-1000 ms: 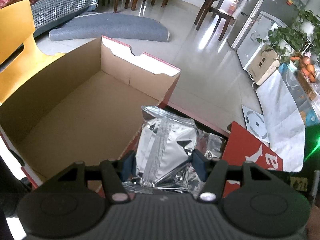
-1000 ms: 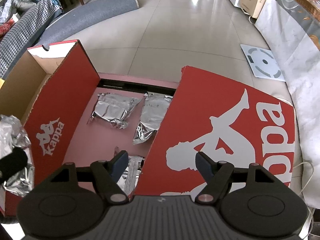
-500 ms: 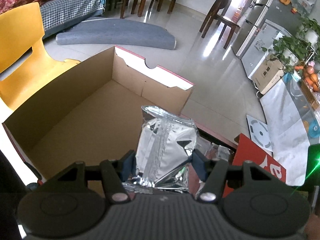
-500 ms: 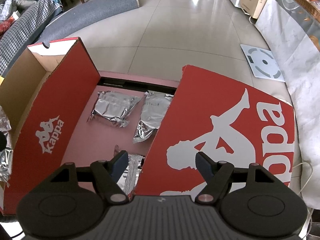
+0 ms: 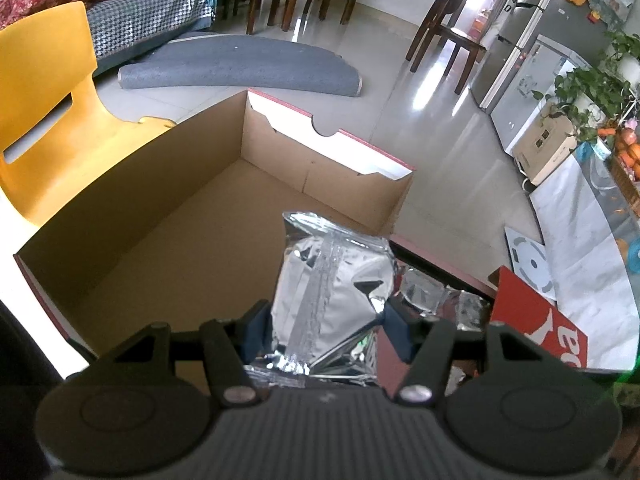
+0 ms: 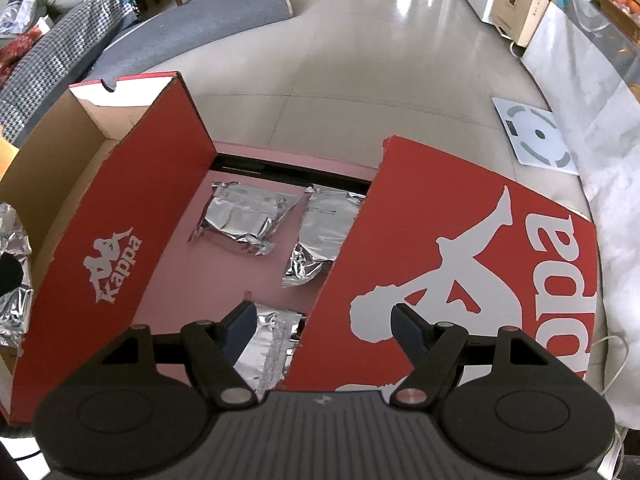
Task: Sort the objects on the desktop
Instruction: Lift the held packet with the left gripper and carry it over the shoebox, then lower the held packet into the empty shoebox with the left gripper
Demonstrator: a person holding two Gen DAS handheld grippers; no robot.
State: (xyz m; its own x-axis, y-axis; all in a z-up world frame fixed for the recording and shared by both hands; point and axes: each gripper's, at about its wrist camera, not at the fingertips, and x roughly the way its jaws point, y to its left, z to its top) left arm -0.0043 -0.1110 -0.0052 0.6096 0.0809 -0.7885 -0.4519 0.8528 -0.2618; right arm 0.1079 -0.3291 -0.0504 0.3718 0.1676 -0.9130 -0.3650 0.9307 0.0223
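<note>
Left wrist view
Left gripper point(image 5: 324, 326): clamped on a foil pack point(image 5: 332, 300), one finger on each side edge.
Pack axis: long axis runs away from the gripper, sealed top edge farthest out, centre seam facing the camera.
Pack to box point(image 5: 168, 216): the pack hangs over the near right part of the open box; the brown floor spreads to the left and far side of it, and the right wall sits just right of the pack.
Box floor: bare cardboard wherever it shows; the part behind the pack is hidden.
More packs point(image 5: 432, 296): low on the right, past the right wall, on the worktop.
Judgement: the box is nearest the left gripper, so the drop point lies left and far of the pack, away from the right wall.

Right wrist view
Right gripper point(image 6: 320, 326): spread wide, holding nothing.
Lid point(image 6: 460, 272): red, printed, lying flat to the right, its left edge over part of the right-hand pack.
Packs on worktop point(image 6: 244, 220): three lie between the box's red wall and the lid, two far, one point(image 6: 276, 344) near, just under the left finger.
Near pack axis: points away from the gripper.
Held pack point(image 6: 14, 280): seen at the far left edge, beyond the red wall.
Nearer arm: the right gripper is closest to the loose packs.
</note>
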